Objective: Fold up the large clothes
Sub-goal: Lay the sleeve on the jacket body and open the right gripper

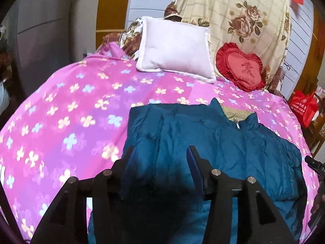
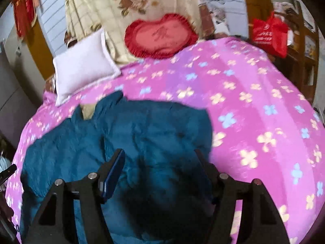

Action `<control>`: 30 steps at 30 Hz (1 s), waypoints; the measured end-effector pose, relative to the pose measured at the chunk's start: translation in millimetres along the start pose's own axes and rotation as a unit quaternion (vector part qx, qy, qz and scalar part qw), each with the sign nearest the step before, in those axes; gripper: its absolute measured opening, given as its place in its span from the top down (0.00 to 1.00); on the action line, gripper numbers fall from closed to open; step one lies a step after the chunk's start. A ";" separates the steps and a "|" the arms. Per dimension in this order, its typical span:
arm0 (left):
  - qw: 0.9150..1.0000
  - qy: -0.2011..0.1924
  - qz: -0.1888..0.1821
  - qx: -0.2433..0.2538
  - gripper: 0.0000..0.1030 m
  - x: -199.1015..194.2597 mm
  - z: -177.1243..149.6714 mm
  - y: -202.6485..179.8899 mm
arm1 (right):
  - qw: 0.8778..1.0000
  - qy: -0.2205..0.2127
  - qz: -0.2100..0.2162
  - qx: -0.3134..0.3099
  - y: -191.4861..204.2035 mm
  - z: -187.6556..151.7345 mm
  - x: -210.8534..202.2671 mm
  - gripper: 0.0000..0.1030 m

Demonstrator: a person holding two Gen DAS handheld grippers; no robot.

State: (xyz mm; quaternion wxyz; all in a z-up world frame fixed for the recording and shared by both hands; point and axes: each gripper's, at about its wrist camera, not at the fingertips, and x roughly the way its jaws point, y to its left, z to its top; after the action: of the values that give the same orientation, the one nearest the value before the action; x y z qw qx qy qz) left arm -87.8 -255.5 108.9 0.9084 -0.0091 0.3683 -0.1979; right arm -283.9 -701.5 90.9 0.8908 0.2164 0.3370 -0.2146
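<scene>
A teal padded jacket [image 1: 203, 140] lies spread on the pink flowered bedcover [image 1: 71, 111], its collar and zip pointing toward the pillows and a bit of cream lining showing. My left gripper [image 1: 160, 152] hovers over the jacket's left part. It is open, its fingers apart with nothing pinched between them. In the right wrist view the same jacket [image 2: 142, 134] fills the lower left. My right gripper [image 2: 160, 156] stands open above its right part, close to the edge where teal meets the bedcover [image 2: 254, 101]. The cloth under both grippers is in shadow.
A white pillow [image 1: 174, 48] and a red heart-shaped cushion [image 1: 241, 67] lie at the head of the bed, in front of a cream floral quilt [image 1: 233, 10]. A red bag [image 2: 268, 34] hangs by wooden shelves on the right. The bed drops off at the left.
</scene>
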 end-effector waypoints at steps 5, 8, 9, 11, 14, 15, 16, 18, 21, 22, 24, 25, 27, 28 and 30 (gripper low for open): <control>0.999 0.024 0.032 0.024 0.69 35.0 -6.6 -18.9 | 0.998 0.011 -0.008 -0.058 24.6 7.2 14.8 0.31; 0.997 0.048 0.056 0.037 0.69 59.0 -16.8 -23.3 | 0.997 0.020 -0.008 -0.072 36.9 5.2 38.9 0.31; 0.997 0.046 0.058 0.036 0.69 62.6 -19.9 -22.9 | 0.997 0.021 -0.015 -0.071 38.7 4.7 50.1 0.31; 0.997 0.041 0.056 0.030 0.69 66.1 -25.0 -21.9 | 0.996 0.024 -0.026 -0.076 37.5 3.0 66.7 0.31; 0.997 0.044 0.059 0.036 0.69 69.3 -28.8 -26.4 | 0.994 0.040 -0.050 -0.092 36.1 -0.4 90.9 0.27; 0.996 0.044 0.063 0.039 0.69 69.7 -29.5 -27.8 | 0.994 0.042 -0.053 -0.090 35.8 0.3 93.0 0.27; 0.996 0.045 0.065 0.041 0.69 70.4 -30.2 -28.8 | 0.994 0.046 -0.056 -0.088 36.2 1.3 93.0 0.27; 0.996 0.046 0.066 0.043 0.69 70.9 -31.4 -29.5 | 0.994 0.053 -0.059 -0.082 37.6 3.8 87.0 0.28; 0.996 0.047 0.065 0.043 0.69 71.6 -31.9 -29.8 | 0.997 0.037 -0.032 -0.058 37.2 2.7 54.2 0.27; 0.996 0.048 0.065 0.043 0.69 71.7 -32.3 -30.2 | 0.998 0.028 -0.022 -0.054 38.0 1.2 43.9 0.27; 0.996 0.048 0.064 0.043 0.69 72.8 -32.5 -29.9 | 0.998 0.017 0.001 -0.058 42.1 -6.2 19.3 0.27; 0.996 0.047 0.064 0.044 0.69 73.1 -33.2 -30.1 | 0.998 0.013 0.009 -0.065 44.8 -10.1 11.6 0.27; 0.996 0.047 0.065 0.043 0.69 72.6 -32.7 -30.1 | 0.996 0.014 0.016 -0.091 51.0 -21.5 3.9 0.27; 0.996 0.047 0.064 0.042 0.69 72.6 -32.5 -29.8 | 0.995 0.020 0.014 -0.102 52.7 -26.3 6.2 0.27; 0.996 0.046 0.061 0.041 0.67 73.4 -33.6 -30.0 | 0.992 0.043 -0.003 -0.122 53.8 -39.6 24.4 0.27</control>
State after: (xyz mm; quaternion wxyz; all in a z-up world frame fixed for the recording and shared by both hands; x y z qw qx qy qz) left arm -73.2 -305.6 40.5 0.9003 0.0602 0.4014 -0.1576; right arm -258.9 -642.5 60.0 0.8943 0.1139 0.3999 -0.1653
